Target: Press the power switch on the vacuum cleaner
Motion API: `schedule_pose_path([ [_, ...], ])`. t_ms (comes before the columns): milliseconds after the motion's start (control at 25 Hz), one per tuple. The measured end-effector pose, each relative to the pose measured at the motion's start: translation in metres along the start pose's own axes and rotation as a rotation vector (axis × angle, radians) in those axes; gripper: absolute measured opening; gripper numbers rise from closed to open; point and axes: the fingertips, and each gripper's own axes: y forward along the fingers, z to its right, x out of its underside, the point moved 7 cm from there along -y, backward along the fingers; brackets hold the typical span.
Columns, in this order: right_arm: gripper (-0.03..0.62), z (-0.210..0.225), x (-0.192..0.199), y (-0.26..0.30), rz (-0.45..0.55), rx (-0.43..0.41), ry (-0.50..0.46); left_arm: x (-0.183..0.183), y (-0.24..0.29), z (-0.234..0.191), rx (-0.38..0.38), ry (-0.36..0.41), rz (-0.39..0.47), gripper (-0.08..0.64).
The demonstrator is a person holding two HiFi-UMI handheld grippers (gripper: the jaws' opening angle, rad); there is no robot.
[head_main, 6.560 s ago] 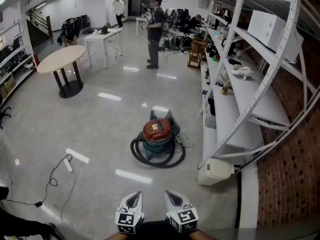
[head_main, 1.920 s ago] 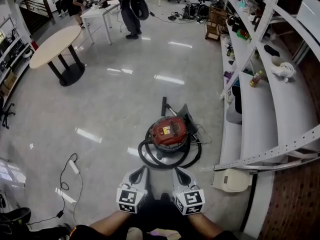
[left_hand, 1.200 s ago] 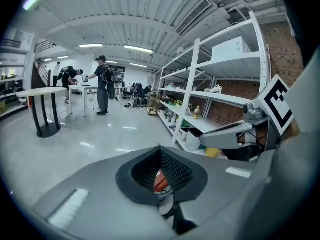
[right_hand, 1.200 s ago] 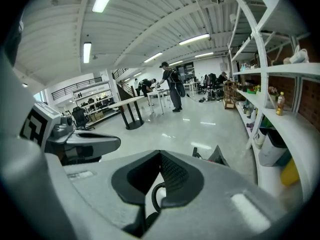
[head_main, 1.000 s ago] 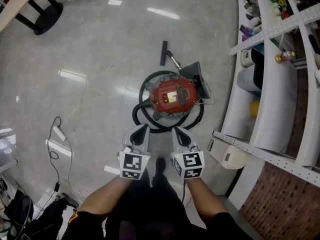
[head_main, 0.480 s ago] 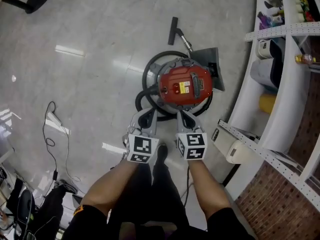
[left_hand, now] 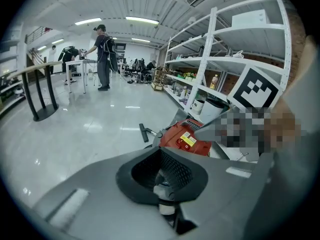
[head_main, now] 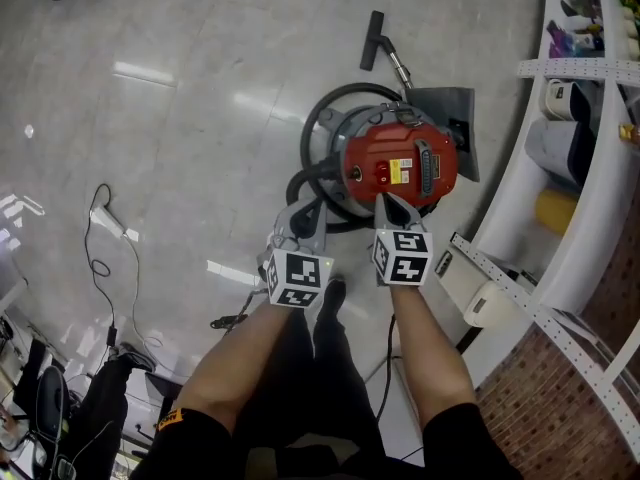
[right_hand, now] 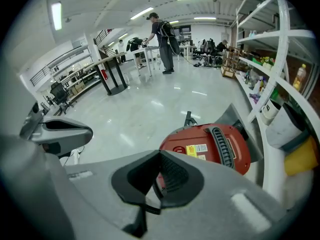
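The vacuum cleaner [head_main: 400,168] stands on the floor, a round canister with a red top and a black hose [head_main: 322,128] coiled round it. A small red switch [head_main: 381,172] sits on the lid beside a yellow label. My right gripper [head_main: 388,203] is shut and empty, its tip over the near edge of the red lid, just short of the switch. My left gripper [head_main: 300,216] is also shut, over the hose at the canister's left. The vacuum [right_hand: 210,144] lies just beyond the right gripper [right_hand: 160,155] in its view; it [left_hand: 186,140] lies ahead and right of the left gripper [left_hand: 161,151].
White shelving [head_main: 590,158] runs along the right, with a white bin [head_main: 482,303] at its foot. The floor nozzle [head_main: 372,40] lies beyond the vacuum. A power strip and cable [head_main: 105,230] lie on the floor at left. People stand far off by tables [right_hand: 162,34].
I have walked up to the vacuum and now look straight down on it. Both shut grippers moved forward; the right tip now reaches the lid's near edge.
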Motion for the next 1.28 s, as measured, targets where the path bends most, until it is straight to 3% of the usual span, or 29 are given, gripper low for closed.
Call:
schedule_pose_path([
  [440,-0.009,0.028,-0.005,0.053,-0.055,0.086,0.076,0.016,0.024,-0.003,0.027,0.026,-0.061,0.015],
  [1080,-0.008,0.042,-0.002,0.086,-0.122,0.080,0.065,0.020,0.039,-0.009,0.043,0.030,-0.075,0.014],
  [1280,-0.008,0.047,-0.008,0.092,-0.153,0.075,0.102,0.017,0.033,-0.005,0.047,0.028,-0.072,0.014],
])
